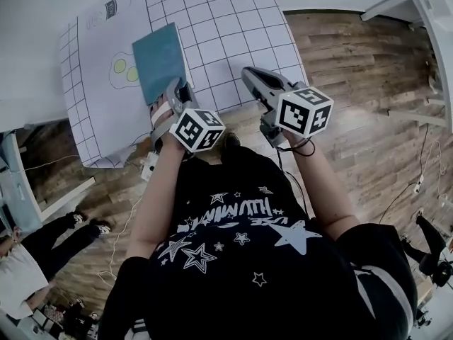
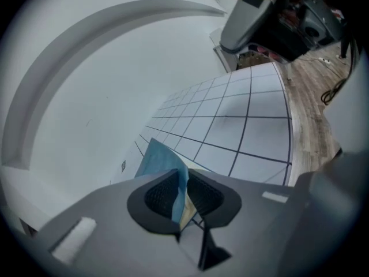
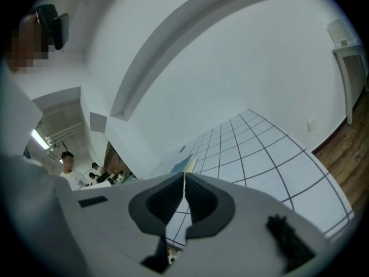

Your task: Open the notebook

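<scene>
- Progress: early. The notebook (image 1: pixel 157 59) lies on the grid mat (image 1: pixel 233 34) and, from the head view, reads as flat and shut. Opening is not yet done.
- Left gripper (image 1: pixel 175 94) is at the notebook's near edge, jaws nipped narrow on it.
- Right gripper (image 1: pixel 249 75) hangs to the right of the notebook, clear of it. Its jaws are together with nothing between them.
- Left to do, as a judgement: swing the pinched teal cover up and over, away from the near edge. The right gripper may need to pin the pages.
- Only the left gripper view shows the grip itself: the teal cover sits between the pads, with cream page edges just under it. It cannot be told whether the pads caught the cover alone or a few pages too.
- Only the head view shows the whole notebook and both grippers relative to it. It also shows yellow-green printed circles (image 1: pixel 126 69) just left of the notebook.
- Right gripper view gives just a sliver of the notebook beyond its closed jaw tips, and it confirms the gripper is empty.
</scene>
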`<state>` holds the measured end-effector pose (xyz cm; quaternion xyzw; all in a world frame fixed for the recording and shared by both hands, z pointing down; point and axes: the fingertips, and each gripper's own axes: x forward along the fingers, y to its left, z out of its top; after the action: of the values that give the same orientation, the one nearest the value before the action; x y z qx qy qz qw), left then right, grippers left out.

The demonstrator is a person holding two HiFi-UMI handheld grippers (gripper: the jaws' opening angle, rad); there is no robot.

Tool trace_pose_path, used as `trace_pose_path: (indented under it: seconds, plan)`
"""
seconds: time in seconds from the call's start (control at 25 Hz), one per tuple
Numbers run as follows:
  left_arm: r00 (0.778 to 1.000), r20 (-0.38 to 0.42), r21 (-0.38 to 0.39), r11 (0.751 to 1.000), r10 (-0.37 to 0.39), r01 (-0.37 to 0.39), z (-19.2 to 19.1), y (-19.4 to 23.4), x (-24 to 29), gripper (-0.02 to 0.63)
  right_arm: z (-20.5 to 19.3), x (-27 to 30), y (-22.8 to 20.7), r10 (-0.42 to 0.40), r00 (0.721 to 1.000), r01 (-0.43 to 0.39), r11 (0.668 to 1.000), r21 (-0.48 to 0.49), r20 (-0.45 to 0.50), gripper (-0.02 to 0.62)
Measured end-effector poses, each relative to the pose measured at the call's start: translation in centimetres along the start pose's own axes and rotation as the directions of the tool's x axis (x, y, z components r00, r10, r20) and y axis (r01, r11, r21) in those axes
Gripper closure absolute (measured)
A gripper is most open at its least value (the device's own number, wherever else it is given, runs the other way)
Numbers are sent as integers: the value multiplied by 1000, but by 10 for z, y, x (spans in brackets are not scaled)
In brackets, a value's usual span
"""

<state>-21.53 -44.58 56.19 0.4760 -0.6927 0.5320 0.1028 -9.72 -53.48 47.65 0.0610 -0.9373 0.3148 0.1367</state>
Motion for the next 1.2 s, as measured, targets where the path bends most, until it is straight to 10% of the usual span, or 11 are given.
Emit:
trace_pose_path:
  seconds: [0.32,0.68,0.92,1.2]
  plan:
    - [982,190,-331,942,4,60,-12,68,-51,557,5,21,33,-21,1000,21,1000,-22,16,578]
    - [965,258,-674,724,46,146,-100,139,-69,552,1,77,99,6,1000,-6,998,-62,-2,578]
    - [963,257,-794,551,-80,257,-173,142,-47,523,-11,109,135,4,999,-9,996,-94,-47,578]
    - [974,149,-746,627,-171,224,-221,131,-18,422,-25,136,164,-35,995,24,992,-122,-90,578]
